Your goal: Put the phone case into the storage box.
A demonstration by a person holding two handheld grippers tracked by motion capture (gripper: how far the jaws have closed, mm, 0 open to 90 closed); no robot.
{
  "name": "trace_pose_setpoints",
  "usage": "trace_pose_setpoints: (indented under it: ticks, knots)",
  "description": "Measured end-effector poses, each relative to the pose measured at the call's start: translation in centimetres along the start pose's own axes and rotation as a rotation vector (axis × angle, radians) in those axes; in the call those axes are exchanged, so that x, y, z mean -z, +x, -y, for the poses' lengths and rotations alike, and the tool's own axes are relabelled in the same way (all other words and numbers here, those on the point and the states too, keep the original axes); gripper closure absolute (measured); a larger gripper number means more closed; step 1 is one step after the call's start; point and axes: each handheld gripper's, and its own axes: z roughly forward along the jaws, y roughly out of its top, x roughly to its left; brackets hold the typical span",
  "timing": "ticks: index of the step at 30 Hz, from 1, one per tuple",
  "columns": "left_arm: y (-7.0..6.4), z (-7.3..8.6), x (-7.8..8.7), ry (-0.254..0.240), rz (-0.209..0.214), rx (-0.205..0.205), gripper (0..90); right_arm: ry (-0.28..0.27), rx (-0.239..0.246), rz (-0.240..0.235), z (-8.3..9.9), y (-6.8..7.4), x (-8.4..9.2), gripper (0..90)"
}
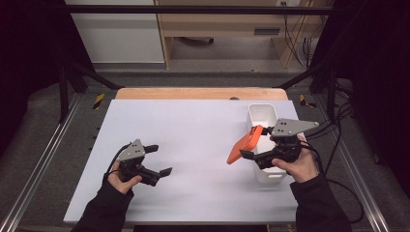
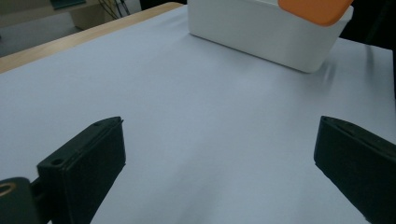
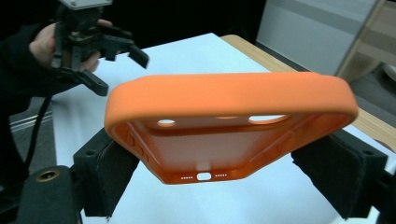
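Note:
An orange phone case hangs tilted above the table, just left of a white bin. My right gripper is shut on it. In the right gripper view the two black pads press on the long sides of the phone case, whose open inside with camera cut-outs faces the camera. My left gripper stands open above the white table at the front left, with nothing between its jaws. In the left gripper view the left gripper faces the bin and a corner of the case.
The white sheet covers the table, with a wooden edge at the far side. The tall narrow bin stands at the right, next to my right hand. Black frame rails run along both sides. The left gripper shows far off in the right gripper view.

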Motion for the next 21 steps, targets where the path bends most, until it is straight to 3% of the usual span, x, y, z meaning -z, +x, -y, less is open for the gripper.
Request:
trace_pose_setpoints:
  ticks: [10, 14, 21]
  knots:
    - [1.5, 1.6, 1.8, -0.01, -0.081, 0.043, 1.5, 0.005, -0.094, 0.149, -1.0, -1.3, 0.7, 16.0]
    - [1.8, 2.0, 2.3, -0.015, -0.098, 0.05, 1.5, -0.016, -0.146, 0.225, -1.4, -2.0, 1.0, 16.0]
    - [2.4, 2.6, 2.7, -0.011, -0.122, 0.068, 1.1, -0.019, -0.2, 0.291, -1.9, -2.8, 1.1, 15.9]
